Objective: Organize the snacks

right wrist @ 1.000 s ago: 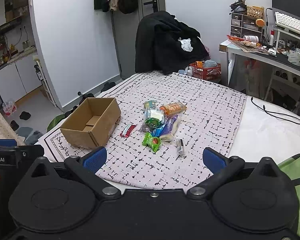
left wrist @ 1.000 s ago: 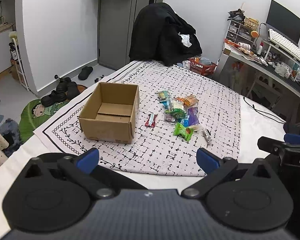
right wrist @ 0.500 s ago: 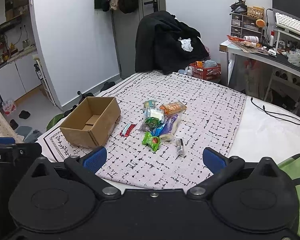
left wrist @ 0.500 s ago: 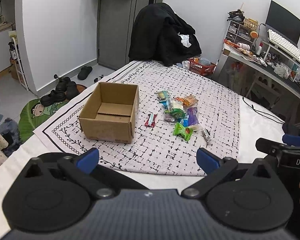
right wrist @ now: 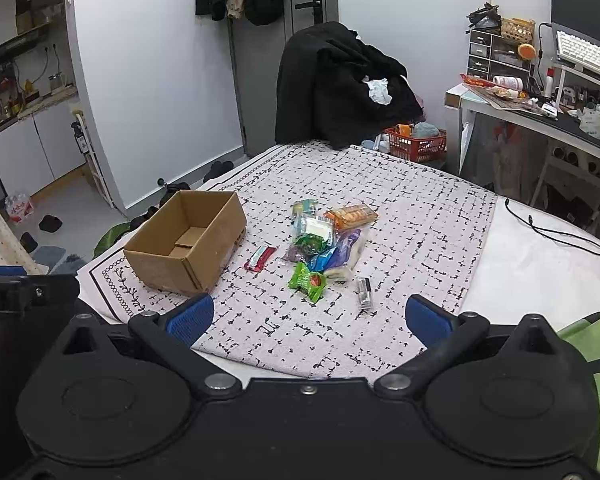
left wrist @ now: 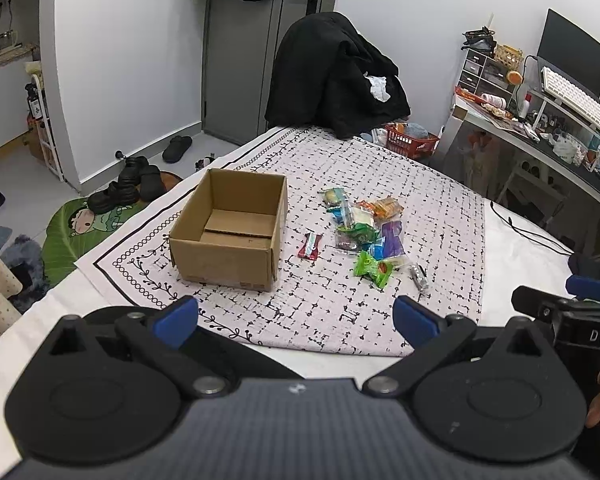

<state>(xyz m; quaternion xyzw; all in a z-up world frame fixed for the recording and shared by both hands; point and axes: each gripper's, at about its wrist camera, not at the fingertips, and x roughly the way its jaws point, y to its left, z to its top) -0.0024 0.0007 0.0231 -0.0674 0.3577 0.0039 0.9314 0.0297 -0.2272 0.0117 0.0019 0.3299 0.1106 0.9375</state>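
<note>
An open empty cardboard box stands on a patterned cloth. To its right lies a pile of snack packets, with a red bar, a green packet and a small silver packet around it. My left gripper is open and empty, held back near the cloth's front edge. My right gripper is open and empty, likewise held back from the snacks.
A chair draped with black clothes stands behind the table. A red basket sits on the floor, a cluttered desk at the right. A black cable lies on the white surface right of the cloth. Shoes lie on the floor left.
Both grippers have shifted very slightly; the scene is otherwise unchanged and nothing was picked up.
</note>
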